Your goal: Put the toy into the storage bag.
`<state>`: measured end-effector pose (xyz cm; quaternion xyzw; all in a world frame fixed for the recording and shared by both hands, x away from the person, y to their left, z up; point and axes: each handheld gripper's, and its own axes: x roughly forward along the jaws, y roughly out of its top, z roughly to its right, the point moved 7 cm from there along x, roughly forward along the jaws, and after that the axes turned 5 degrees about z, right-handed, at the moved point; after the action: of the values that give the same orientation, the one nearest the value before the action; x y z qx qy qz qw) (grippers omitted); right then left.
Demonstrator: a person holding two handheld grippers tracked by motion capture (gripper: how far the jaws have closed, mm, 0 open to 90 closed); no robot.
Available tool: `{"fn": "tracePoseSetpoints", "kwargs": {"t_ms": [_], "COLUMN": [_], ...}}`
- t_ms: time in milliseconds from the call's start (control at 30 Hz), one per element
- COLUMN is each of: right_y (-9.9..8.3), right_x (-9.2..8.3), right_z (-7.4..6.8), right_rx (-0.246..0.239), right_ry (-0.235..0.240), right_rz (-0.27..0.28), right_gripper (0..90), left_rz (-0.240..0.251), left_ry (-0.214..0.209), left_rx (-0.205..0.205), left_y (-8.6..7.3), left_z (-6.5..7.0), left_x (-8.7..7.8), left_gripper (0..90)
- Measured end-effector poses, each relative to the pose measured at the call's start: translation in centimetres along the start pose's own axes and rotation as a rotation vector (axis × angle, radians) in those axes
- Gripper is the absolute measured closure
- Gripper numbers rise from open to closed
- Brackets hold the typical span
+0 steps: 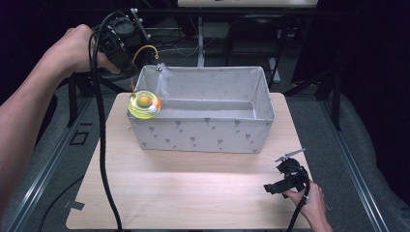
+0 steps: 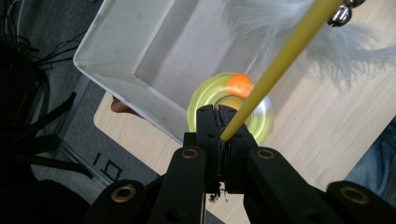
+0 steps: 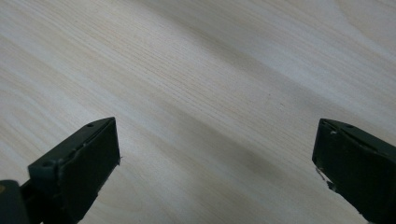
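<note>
1. A grey fabric storage box [image 1: 203, 130] with small printed marks stands open-topped on the back half of your pale wooden worktop [image 1: 183, 193]; the front half of the worktop is bare wood.
2. The cat teaser toy hangs over the box's left end: its yellow-green disc base [image 1: 143, 104] with an orange ball sits right at the front-left corner, overlapping the rim, so the box wall stands directly beneath it. I cannot tell whether the disc touches the rim.
3. The toy's yellow wand [image 2: 280, 60] rises from the disc, arches over and comes down at a small bell [image 1: 158, 68] and a white feather [image 1: 163, 83] above the box's left wall. In the left gripper view the wand runs as a diagonal, from the jaws up towards the top right.
4. Your left hand-held gripper [image 2: 219, 123] has its jaws together, clamped on the wand near its lower end, with the disc just beyond the jaw tips. It is raised above the box's back-left corner.
5. Your right hand-held gripper [image 1: 282, 182] sits low over the front-right of the worktop, well apart from the toy, jaws spread wide with only wood grain between them.
</note>
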<state>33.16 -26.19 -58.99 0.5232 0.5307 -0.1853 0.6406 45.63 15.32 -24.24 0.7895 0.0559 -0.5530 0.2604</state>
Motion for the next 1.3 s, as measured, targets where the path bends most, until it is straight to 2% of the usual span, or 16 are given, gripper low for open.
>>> {"fn": "tracePoseSetpoints", "kwargs": {"t_ms": [167, 267, 800, 933, 1000, 1167, 1300], "right_y": [0.0, 0.0, 0.0, 0.0, 0.1, 0.1, 0.1], "right_x": [0.0, 0.0, 0.1, -0.1, -0.1, -0.1, -0.1], "right_z": [0.0, 0.1, 0.0, 0.1, -0.1, 0.0, -0.1], "right_rx": [0.011, 0.001, 0.012, -0.006, -0.001, -0.003, 0.002], "right_ry": [0.006, -0.004, 0.013, 0.002, 0.014, 0.004, 0.015], "right_rz": [0.011, 0.004, 0.014, 0.000, 0.007, 0.009, 0.018], "right_gripper": [0.6, 0.6, 0.6, 0.6, 0.6, 0.6, 0.6], "left_rz": [0.002, 0.010, -0.006, 0.014, 0.020, 0.019, 0.041], "left_ry": [0.001, 0.003, 0.025, 0.048, 0.034, 0.033, 0.038], "left_rx": [-0.011, -0.022, -0.061, -0.084, -0.096, -0.103, -0.109], "left_y": [0.4, 0.7, 1.9, 2.3, 2.4, 2.6, 2.7], "left_z": [-0.7, -1.1, -3.1, -3.7, -3.8, -4.0, -4.0], "left_x": [0.0, 0.1, 2.4, 3.0, 3.4, 4.5, 5.2], "left_gripper": [88.1, 88.1, 88.1, 88.1, 88.2, 88.2, 88.2]}}
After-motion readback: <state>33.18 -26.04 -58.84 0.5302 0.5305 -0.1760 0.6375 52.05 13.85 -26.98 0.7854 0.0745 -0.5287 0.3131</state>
